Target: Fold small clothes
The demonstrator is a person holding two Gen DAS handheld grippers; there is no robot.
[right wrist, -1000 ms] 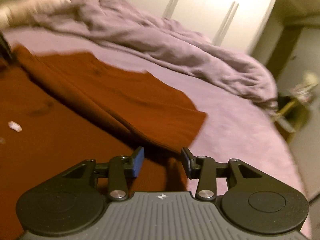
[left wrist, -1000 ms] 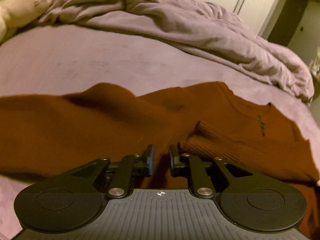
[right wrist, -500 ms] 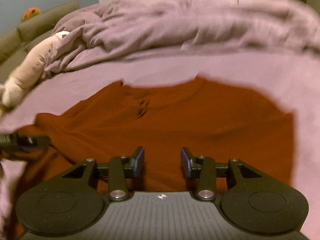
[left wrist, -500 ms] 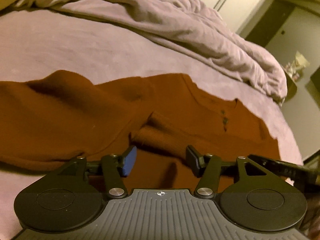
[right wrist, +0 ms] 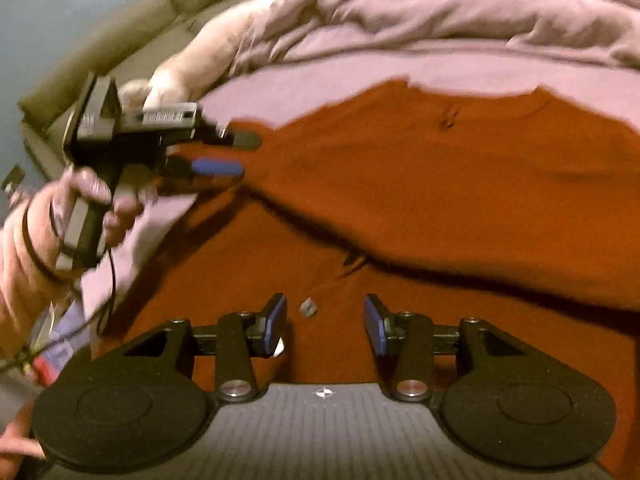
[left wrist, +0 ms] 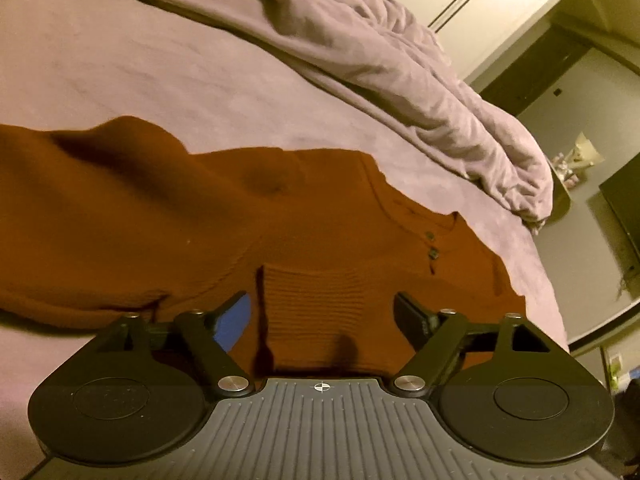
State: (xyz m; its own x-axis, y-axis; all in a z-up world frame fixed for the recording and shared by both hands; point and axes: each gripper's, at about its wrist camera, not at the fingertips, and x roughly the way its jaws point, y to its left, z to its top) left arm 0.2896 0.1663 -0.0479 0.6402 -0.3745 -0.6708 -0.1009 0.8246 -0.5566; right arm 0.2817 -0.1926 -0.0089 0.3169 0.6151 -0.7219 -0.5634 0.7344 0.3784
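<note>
A rust-brown knit sweater (left wrist: 168, 232) lies spread on the purple bed sheet (left wrist: 140, 76), its buttoned neckline (left wrist: 431, 245) to the right. A ribbed sleeve cuff (left wrist: 320, 312) lies folded over the body, between the fingers of my open, empty left gripper (left wrist: 322, 316). In the right wrist view the sweater (right wrist: 440, 184) fills the middle, with a sleeve folded across it. My right gripper (right wrist: 325, 322) is open and empty just above the cloth. The left gripper also shows there (right wrist: 236, 154), held in a hand at the sweater's left edge.
A crumpled purple duvet (left wrist: 400, 64) lies piled along the far side of the bed. A cream pillow (right wrist: 208, 56) and a grey headboard (right wrist: 120, 44) are at far left. A small pale scrap (right wrist: 308, 307) sits on the sweater. The bed edge drops off at right (left wrist: 552, 288).
The left gripper opened wide, letting go of the sleeve cuff, which now lies on the sweater body. The right gripper swung left to face the sweater, staying open.
</note>
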